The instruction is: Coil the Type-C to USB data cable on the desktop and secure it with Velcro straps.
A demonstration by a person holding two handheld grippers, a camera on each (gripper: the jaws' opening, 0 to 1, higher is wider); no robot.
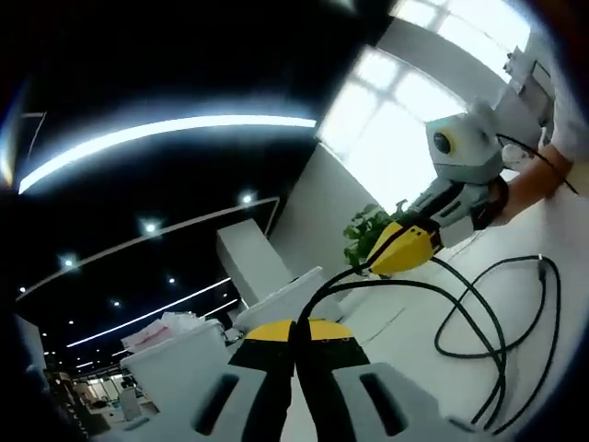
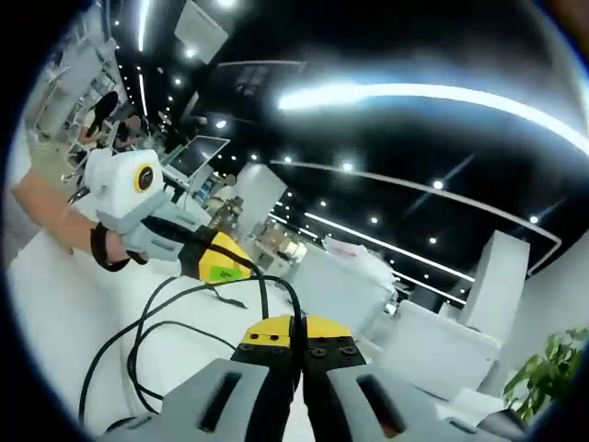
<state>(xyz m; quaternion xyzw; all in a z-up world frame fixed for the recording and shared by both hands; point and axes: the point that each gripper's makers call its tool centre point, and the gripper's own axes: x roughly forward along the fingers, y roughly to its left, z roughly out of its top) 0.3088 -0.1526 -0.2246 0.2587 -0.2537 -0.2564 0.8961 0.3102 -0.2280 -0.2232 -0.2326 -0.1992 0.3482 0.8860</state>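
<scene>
Desk: my white desktop (image 1: 552, 276) runs out ahead and to the right of my left gripper, open and bare beyond the loops.
Bins: white containers (image 1: 179, 364) sit just past my left jaws (one holds something pale and crumpled; I cannot tell what).
Cable: the black data cable (image 1: 479, 322) lies looped on the desk and rises to both grippers.
Left gripper (image 1: 296, 336): jaws closed tight, pinching the cable.
Right gripper (image 2: 296, 333): jaws likewise pressed together on the cable.
</scene>
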